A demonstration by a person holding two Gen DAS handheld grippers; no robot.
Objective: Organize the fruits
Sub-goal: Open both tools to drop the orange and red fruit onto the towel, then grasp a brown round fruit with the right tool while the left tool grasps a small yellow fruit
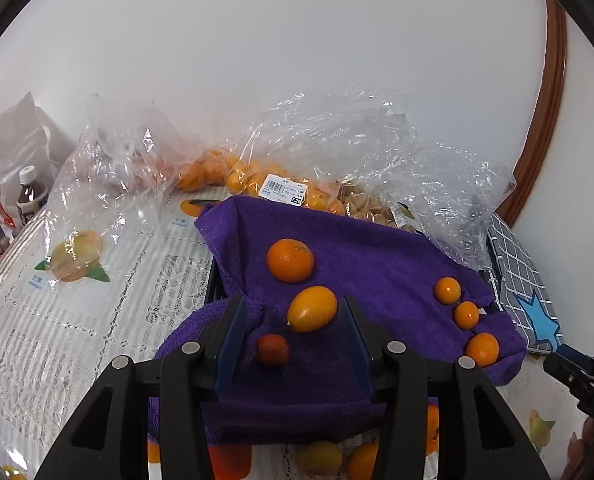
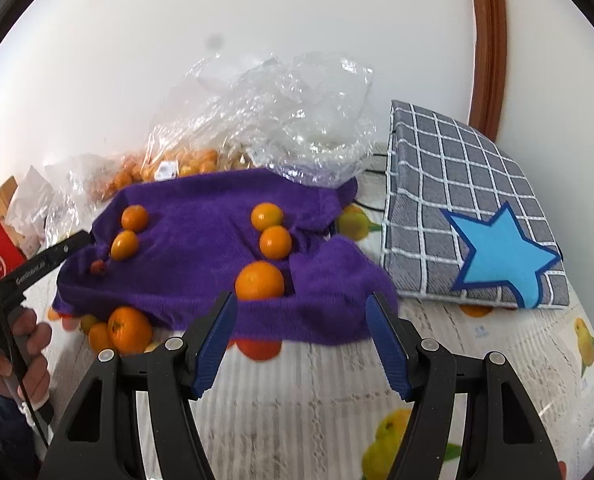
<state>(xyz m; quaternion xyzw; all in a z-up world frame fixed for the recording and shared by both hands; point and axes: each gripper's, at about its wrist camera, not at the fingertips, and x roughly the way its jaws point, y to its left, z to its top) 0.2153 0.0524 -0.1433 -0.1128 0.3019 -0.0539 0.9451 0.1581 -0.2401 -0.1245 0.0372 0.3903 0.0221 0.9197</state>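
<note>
Six small oranges (image 1: 290, 261) on purple towel (image 1: 377, 256), oval one (image 1: 312, 309) just ahead of left gripper (image 1: 293, 316), parted and empty, right gripper (image 2: 301, 312) half open, empty, bagged fruit (image 1: 233, 176) beyond.

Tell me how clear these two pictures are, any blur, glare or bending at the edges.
Left wrist view: mostly sharp; the crinkled clear plastic bags glint with white glare, the brown wooden door frame bows in a fisheye curve, and dark corners ring the picture. Right wrist view: softer, with the fruit on the purple terry towel slightly smeared, a grey smudge on the white wall, and the same rounded distortion.
</note>
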